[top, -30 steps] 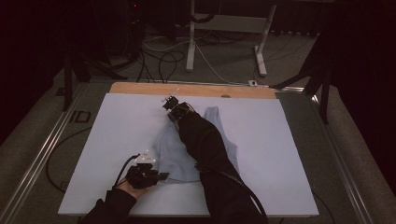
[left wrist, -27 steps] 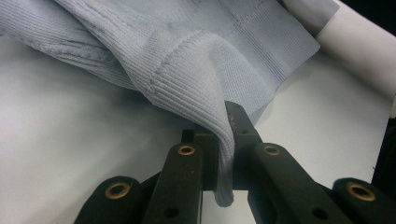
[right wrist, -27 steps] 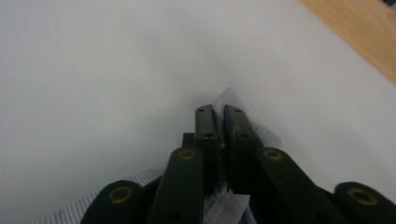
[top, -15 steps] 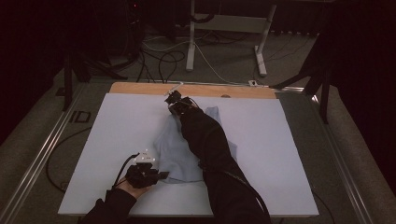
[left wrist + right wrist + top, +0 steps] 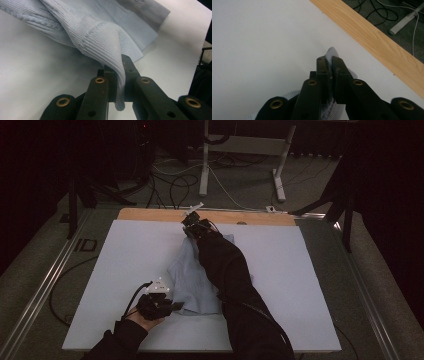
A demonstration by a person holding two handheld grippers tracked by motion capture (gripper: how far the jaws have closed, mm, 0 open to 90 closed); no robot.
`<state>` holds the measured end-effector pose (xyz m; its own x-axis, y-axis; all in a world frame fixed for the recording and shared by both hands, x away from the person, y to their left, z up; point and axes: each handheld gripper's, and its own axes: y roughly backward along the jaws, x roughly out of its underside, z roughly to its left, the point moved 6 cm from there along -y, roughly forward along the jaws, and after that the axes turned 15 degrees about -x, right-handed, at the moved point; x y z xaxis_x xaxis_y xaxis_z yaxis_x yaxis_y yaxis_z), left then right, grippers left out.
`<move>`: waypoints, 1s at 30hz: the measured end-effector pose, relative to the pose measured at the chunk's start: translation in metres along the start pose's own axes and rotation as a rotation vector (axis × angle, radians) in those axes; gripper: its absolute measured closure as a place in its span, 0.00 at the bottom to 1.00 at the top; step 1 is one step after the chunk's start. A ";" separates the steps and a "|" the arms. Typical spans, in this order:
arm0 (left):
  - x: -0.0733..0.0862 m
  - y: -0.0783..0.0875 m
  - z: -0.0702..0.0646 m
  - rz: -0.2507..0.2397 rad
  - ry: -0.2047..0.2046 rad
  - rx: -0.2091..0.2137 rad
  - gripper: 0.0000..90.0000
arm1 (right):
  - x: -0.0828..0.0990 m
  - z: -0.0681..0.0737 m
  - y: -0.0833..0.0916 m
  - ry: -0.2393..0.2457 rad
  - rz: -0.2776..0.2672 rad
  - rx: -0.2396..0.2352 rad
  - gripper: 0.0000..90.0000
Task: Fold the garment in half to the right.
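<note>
pale blue knit garment [image 5: 192,275] lies near the middle of the white board [image 5: 115,270], spread from the near edge toward the far wooden strip [image 5: 150,215].

left side: my left hand [image 5: 145,317] sits near the board's near edge with my left gripper [image 5: 172,306] at the garment's near-left corner. in the left gripper view the jaws are closed tight on a ribbed hem [image 5: 105,47], a fold of it running down between them and poking out below. the cloth rises from the jaws and drapes away over the board. left of the garment the board is bare white surface out to its left edge, with a metal rail [image 5: 45,285] and grey floor beyond.

centre: my right sleeve [image 5: 230,270] crosses over the garment, covering much of its middle.

far side: my right gripper [image 5: 192,225] is at the garment's far end, just short of the wooden strip. in the right gripper view the jaws are pinched narrow on a small tuft of the blue knit [image 5: 331,53], which shows above and below them. white board lies open ahead of the jaws; the strip runs diagonally close beside them.

right side: the board is bare from the garment's right edge to the board's right edge [image 5: 320,285].
</note>
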<state>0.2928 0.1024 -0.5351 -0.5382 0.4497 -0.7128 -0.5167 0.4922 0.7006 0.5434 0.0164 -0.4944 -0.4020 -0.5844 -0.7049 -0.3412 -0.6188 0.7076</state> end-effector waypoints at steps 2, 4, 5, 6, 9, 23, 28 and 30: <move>-0.004 0.001 -0.002 -0.004 -0.010 0.001 0.96 | 0.000 -0.001 0.004 -0.001 -0.007 0.003 0.95; -0.009 0.002 -0.006 -0.009 -0.017 0.005 0.96 | 0.000 -0.003 0.009 -0.003 -0.018 0.004 0.95; -0.011 0.002 -0.007 -0.010 -0.022 0.006 0.96 | 0.000 -0.004 0.011 -0.002 -0.016 0.006 0.95; -0.014 0.003 -0.009 -0.013 -0.027 0.008 0.96 | 0.000 -0.005 0.014 -0.001 -0.019 0.006 0.95; -0.021 0.004 -0.014 -0.018 -0.044 0.014 0.96 | 0.000 -0.007 0.023 -0.003 -0.034 0.008 0.95; -0.048 0.000 -0.039 -0.022 -0.119 0.039 0.96 | 0.009 -0.020 0.060 -0.020 -0.083 0.021 0.95; -0.056 -0.006 -0.050 -0.015 -0.149 0.044 0.96 | 0.016 -0.024 0.072 -0.034 -0.113 0.019 0.95; -0.059 -0.009 -0.054 -0.013 -0.153 0.048 0.96 | 0.019 -0.026 0.077 -0.038 -0.127 0.018 0.95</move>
<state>0.2927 0.0312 -0.4974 -0.4218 0.5497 -0.7210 -0.4888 0.5319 0.6915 0.5312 -0.0560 -0.4547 -0.3862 -0.4816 -0.7867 -0.4066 -0.6767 0.6139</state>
